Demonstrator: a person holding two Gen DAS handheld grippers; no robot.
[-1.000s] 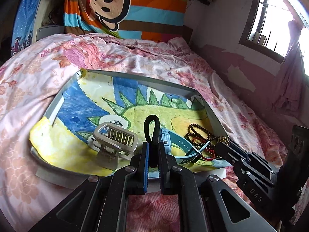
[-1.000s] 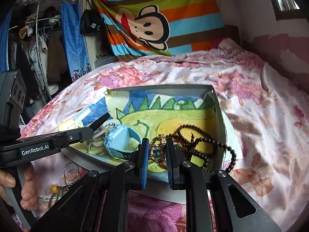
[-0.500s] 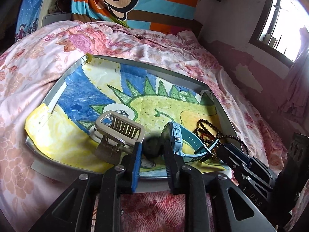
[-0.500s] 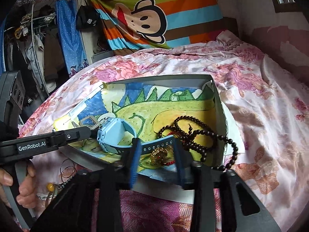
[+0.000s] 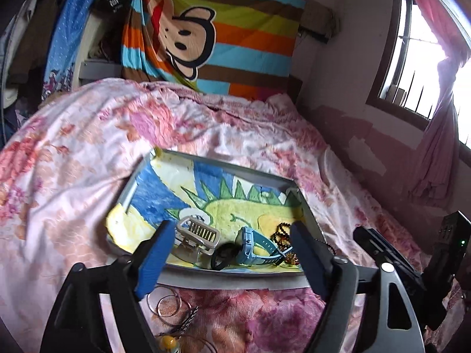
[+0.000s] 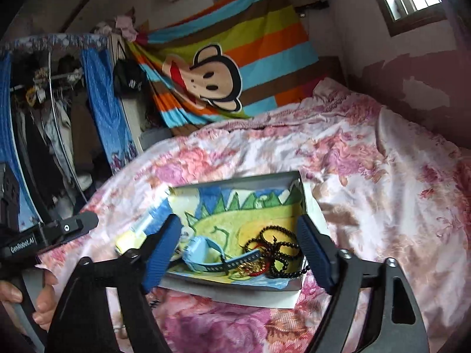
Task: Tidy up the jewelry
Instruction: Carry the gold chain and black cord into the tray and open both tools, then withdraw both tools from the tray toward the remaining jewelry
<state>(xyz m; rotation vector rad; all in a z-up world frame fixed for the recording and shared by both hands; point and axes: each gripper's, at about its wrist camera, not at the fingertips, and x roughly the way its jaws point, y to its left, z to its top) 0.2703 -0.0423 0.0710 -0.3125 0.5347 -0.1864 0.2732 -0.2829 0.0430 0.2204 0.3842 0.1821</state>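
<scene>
A shallow grey tray (image 5: 226, 278) lined with a dinosaur drawing lies on the bed; it also shows in the right wrist view (image 6: 313, 203). In it lie a beige hair clip (image 5: 196, 235), a black hair tie (image 5: 223, 259), a blue watch (image 5: 253, 248) (image 6: 206, 253), a dark bead string (image 6: 276, 244) and a gold-and-red bracelet (image 6: 253, 267). My left gripper (image 5: 232, 260) is open and empty, raised over the tray's near edge. My right gripper (image 6: 240, 253) is open and empty above the watch and beads.
Thin metal bangles (image 5: 166, 304), a yellow bead (image 5: 167, 341) and a chain lie on the floral bedspread (image 5: 88, 161) in front of the tray. A striped monkey blanket (image 5: 212, 38) hangs behind the bed. A wall with a window (image 5: 424, 58) is at right.
The left gripper opened and dropped the black hair tie into the tray. The right gripper opened and left the gold bracelet there. Both grippers pulled back and up.
</scene>
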